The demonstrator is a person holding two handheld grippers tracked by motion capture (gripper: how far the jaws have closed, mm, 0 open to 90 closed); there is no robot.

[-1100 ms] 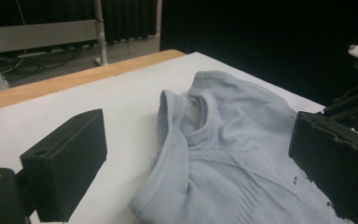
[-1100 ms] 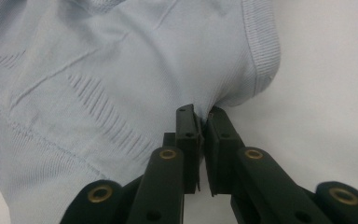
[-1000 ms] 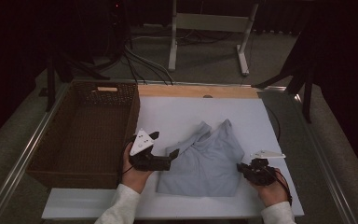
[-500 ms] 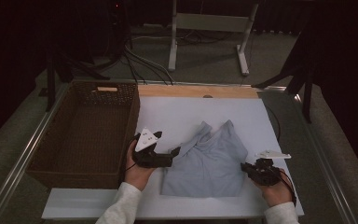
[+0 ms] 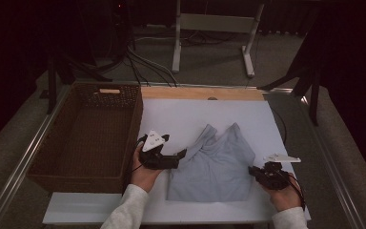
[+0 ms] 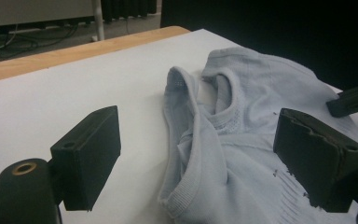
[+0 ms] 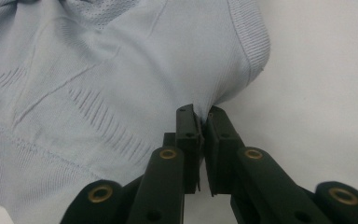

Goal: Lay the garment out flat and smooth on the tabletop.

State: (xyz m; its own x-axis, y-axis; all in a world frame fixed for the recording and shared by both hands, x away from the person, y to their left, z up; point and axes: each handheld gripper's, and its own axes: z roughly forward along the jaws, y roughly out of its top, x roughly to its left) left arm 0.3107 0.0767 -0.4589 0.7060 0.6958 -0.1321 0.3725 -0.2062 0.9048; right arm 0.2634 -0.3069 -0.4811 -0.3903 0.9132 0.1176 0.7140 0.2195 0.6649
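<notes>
Two grippers are working a pale blue shirt (image 5: 214, 164) that is lying crumpled on the white table (image 5: 181, 114), just right of the wicker basket (image 5: 83, 138). Over at the garment's right edge, the right gripper (image 7: 200, 119) is pinching a fold of the hem, jaws clamped tight on the fabric. Meanwhile the left gripper (image 6: 198, 154) is hovering at the shirt's left side near the collar, jaws standing wide and just now closing a little, with the bunched cloth between them but untouched.
</notes>
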